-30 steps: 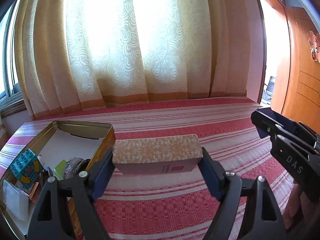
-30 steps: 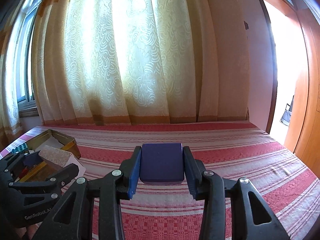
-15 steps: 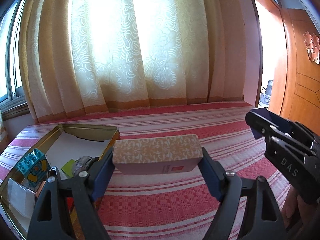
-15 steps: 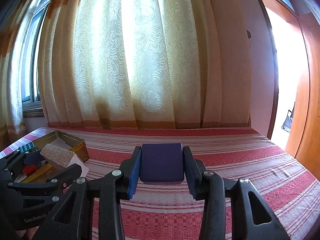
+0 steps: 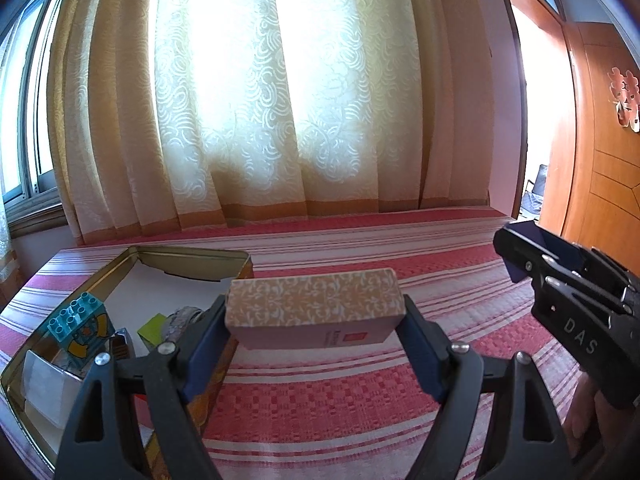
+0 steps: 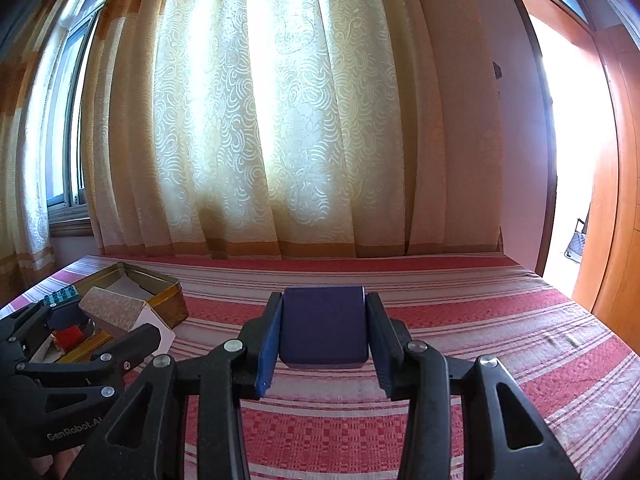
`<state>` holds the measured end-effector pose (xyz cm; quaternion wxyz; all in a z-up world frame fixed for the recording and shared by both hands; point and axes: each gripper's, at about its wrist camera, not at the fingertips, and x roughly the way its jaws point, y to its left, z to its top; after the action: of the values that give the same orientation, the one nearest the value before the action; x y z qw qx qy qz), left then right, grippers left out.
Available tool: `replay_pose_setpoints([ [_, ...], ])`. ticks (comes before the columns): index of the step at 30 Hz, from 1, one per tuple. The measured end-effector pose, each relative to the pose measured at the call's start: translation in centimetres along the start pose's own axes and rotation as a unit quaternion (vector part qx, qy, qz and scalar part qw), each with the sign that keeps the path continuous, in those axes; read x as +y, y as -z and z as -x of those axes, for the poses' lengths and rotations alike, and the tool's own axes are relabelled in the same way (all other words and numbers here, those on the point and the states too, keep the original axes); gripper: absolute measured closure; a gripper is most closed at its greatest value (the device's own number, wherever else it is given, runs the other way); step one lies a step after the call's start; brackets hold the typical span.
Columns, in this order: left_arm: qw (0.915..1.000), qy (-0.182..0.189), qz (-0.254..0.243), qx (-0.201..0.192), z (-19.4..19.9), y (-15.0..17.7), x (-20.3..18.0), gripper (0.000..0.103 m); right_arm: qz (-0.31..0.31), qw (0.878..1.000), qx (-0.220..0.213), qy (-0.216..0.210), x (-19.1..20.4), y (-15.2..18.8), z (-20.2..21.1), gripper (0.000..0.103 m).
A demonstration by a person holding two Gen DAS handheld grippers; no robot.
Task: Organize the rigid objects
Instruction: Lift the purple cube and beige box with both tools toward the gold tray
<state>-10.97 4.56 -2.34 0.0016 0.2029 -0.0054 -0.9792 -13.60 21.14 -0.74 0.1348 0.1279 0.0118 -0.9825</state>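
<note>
Both claws have drifted slightly toward the open tin since a second ago, so more of the tin's inside shows, while each grip looks unchanged.

The left claw [image 5: 316, 332] is clamped on a patterned beige box [image 5: 314, 302], its pads pressing the two short ends, the box held level above the bed [image 5: 320, 400] and just beside the near right corner of the gold tin [image 5: 192, 254]. The right claw [image 6: 323, 332] is closed on a dark blue block [image 6: 323, 326], pads on its two sides, hovering over the striped red bedcover, well apart from the tin.

Inside the tin lie a teal toy brick [image 5: 78, 320], a green scrap and a few smaller items too unclear to name.

Judging by looks, the beige box is thin cardboard: light, stiff, but crushable, so the end-to-end hold suits it better than squeezing its broad faces. The blue block seems solid, smooth and perhaps slippery; the side grip near its middle looks secure.

Behind the bed hangs a pale patterned curtain [image 5: 280, 100], brightly backlit.
</note>
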Motion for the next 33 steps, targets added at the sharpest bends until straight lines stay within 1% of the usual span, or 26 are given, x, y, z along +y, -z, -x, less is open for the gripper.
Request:
replay_pose_setpoints([
  [15,0.9999,-0.004,0.003,-0.009,0.9,0.2,0.7,0.022,0.005,1.0,-0.002,-0.013,1.0,0.2,0.6,0.06],
  [22,0.9997,-0.01,0.003,-0.021,1.7,0.3,1.0,0.022,0.007,1.0,-0.001,-0.022,1.8,0.2,0.6,0.06],
  [33,0.9997,-0.005,0.012,-0.022,2.3,0.6,2.1,0.022,0.007,0.999,-0.002,-0.036,2.7,0.3,0.7,0.06],
])
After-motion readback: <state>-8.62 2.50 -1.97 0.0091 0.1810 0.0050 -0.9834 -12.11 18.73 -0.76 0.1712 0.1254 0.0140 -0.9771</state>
